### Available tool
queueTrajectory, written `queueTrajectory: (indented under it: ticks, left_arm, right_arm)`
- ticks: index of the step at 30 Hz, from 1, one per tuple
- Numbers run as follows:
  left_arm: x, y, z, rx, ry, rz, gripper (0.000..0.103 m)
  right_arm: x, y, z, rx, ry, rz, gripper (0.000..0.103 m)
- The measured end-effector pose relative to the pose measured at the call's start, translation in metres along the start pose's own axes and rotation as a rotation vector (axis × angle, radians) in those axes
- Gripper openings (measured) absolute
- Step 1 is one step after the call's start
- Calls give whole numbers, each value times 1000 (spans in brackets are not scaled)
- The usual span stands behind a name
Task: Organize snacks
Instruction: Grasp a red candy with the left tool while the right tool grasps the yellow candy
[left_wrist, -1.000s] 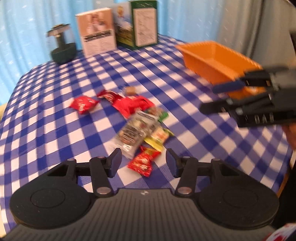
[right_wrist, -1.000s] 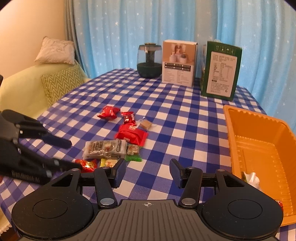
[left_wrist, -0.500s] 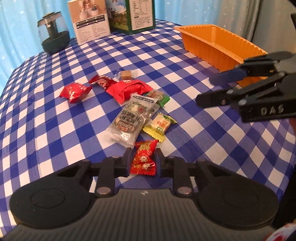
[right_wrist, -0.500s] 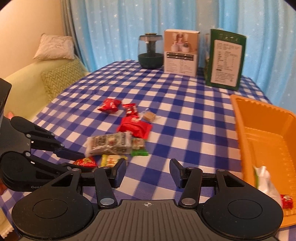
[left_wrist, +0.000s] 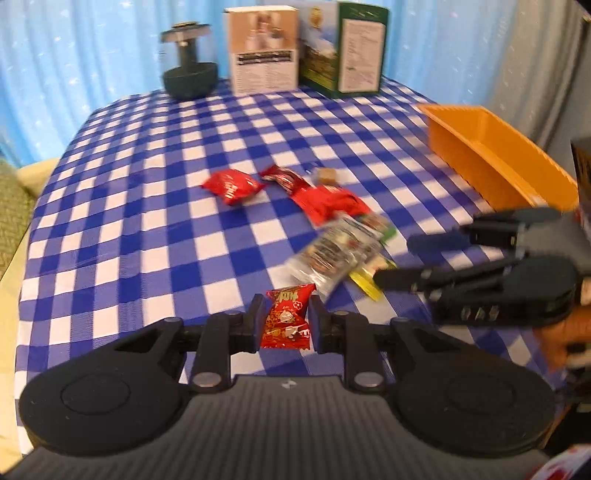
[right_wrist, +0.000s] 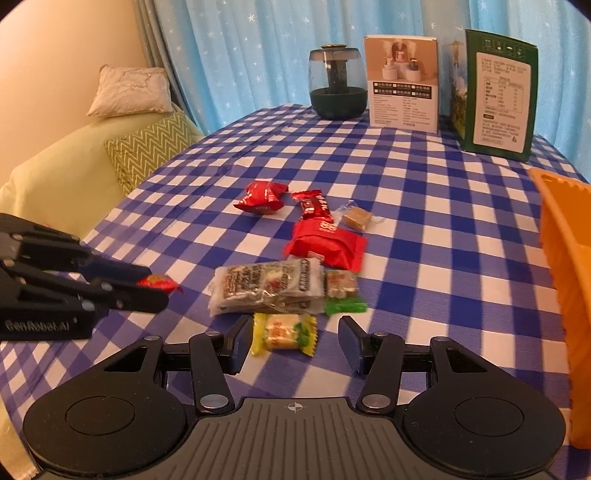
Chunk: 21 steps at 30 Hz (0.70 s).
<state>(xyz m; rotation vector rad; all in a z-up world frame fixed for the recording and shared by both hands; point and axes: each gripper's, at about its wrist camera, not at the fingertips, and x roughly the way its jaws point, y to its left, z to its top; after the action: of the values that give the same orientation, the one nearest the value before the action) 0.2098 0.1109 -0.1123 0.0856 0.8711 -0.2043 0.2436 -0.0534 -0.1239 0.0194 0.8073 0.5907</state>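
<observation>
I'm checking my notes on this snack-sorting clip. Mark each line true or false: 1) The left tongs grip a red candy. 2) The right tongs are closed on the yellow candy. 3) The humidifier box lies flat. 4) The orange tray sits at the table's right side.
1) True: the left tongs pinch the red candy.
2) False: the right tongs stand open, with the yellow candy lying between the fingers, untouched.
3) False: the humidifier box stands upright at the table's far end.
4) True: the orange tray sits at the right in both views.
</observation>
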Motion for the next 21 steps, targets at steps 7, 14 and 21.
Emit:
queueTrajectory:
  ticks: [7, 14, 21]
  left_arm:
    - [-1, 10, 9, -78, -33, -4, 22]
    - [0, 3, 14, -73, -40, -11, 22]
    - [1, -5, 18, -58, -52, -31, 22]
  right_arm:
    - [18, 17, -7, -101, -5, -61, 52]
    - [19, 26, -12, -145, -3, -81, 30]
    - [9, 21, -12, -112, -5, -97, 25]
